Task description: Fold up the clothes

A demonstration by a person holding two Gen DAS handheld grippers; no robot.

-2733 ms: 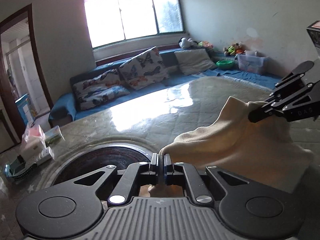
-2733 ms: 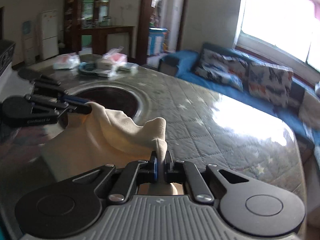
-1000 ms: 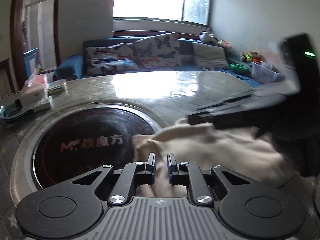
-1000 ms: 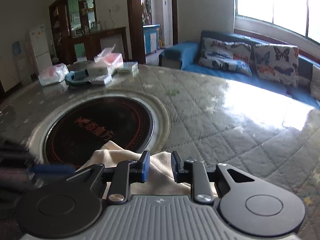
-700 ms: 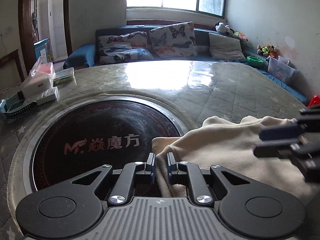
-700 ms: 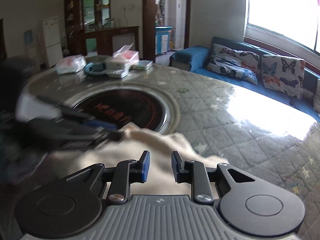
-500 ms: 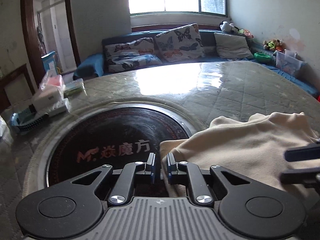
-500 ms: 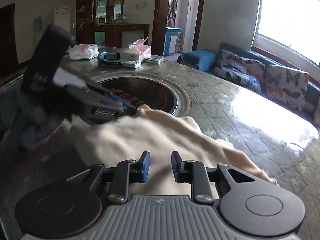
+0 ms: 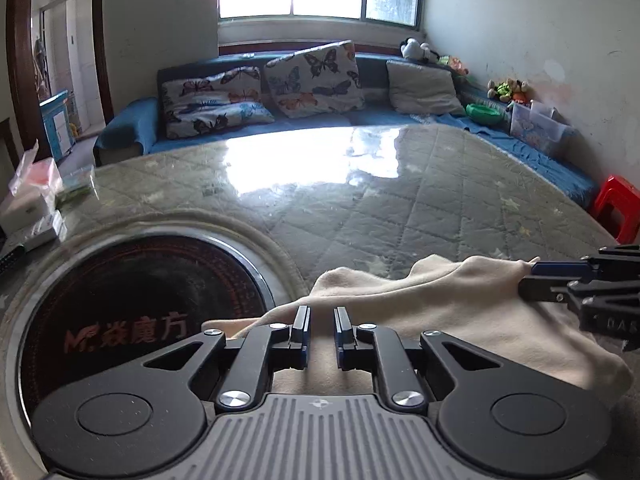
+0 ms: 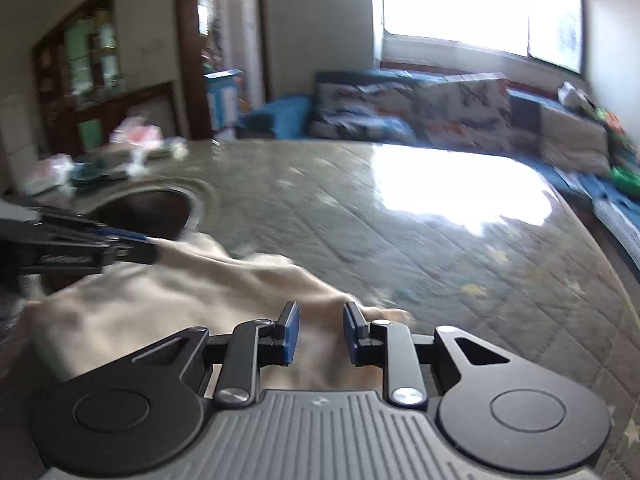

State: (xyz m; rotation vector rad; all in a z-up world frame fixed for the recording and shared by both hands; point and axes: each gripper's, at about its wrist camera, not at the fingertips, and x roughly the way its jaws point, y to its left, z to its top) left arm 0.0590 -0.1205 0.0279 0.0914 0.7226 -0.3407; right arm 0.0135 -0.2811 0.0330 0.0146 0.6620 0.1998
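Cream cloth lying rumpled on the quilted table cover, just beside the round dark hotplate.

The cloth is soft and fleecy, with rounded folds; one corner reaches the metal rim of the hotplate. The left gripper has its jaws spread a little, the cloth between them and not pinched. The right gripper is wider apart over the far side of the cloth. The table cover is shiny and stitched in diamonds. Beyond the hotplate lie white boxes, their contents not clear.
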